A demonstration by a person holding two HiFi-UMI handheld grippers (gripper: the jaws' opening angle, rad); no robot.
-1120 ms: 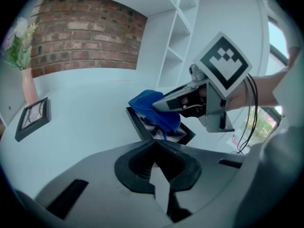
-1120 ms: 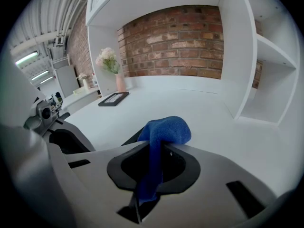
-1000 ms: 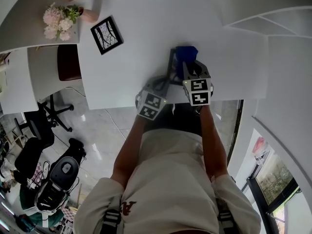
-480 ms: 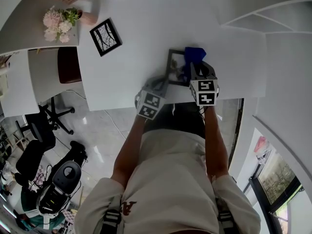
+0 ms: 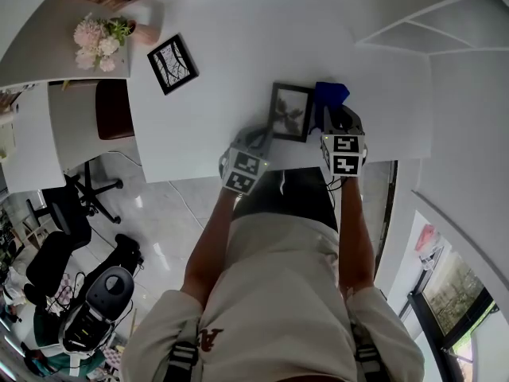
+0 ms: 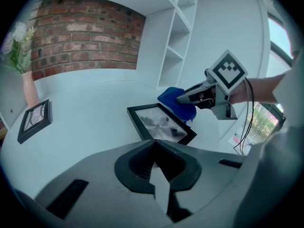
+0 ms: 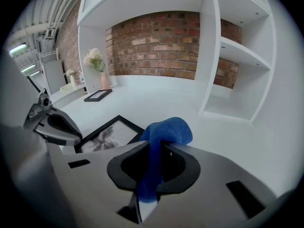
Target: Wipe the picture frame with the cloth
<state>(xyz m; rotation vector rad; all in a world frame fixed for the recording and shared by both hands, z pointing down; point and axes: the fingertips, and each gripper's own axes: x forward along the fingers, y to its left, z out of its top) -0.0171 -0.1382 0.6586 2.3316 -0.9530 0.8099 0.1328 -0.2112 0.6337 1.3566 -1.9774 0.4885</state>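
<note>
A black picture frame point(image 5: 289, 111) with a grey print lies flat on the white table point(image 5: 238, 38), near its front edge. My right gripper point(image 5: 334, 114) is shut on a blue cloth point(image 5: 329, 95), which hangs just off the frame's right side. In the right gripper view the cloth point(image 7: 166, 131) bulges up from between the jaws, with the frame point(image 7: 108, 136) to the left. My left gripper point(image 5: 259, 138) sits shut at the frame's near-left corner with nothing in it. The left gripper view shows the frame point(image 6: 160, 123) ahead of the jaws, with the cloth point(image 6: 178, 103) at its far right corner.
A second, smaller black frame point(image 5: 172, 60) lies at the table's far left. A pink vase of flowers point(image 5: 97, 37) stands beyond it. A brown chair point(image 5: 113, 106) is at the table's left end. White shelves point(image 7: 237, 56) and a brick wall point(image 7: 156, 46) stand behind the table.
My right gripper has carried the cloth rightward across the frame and off its right side, uncovering the print. The left gripper has stayed at the frame's near-left corner.
</note>
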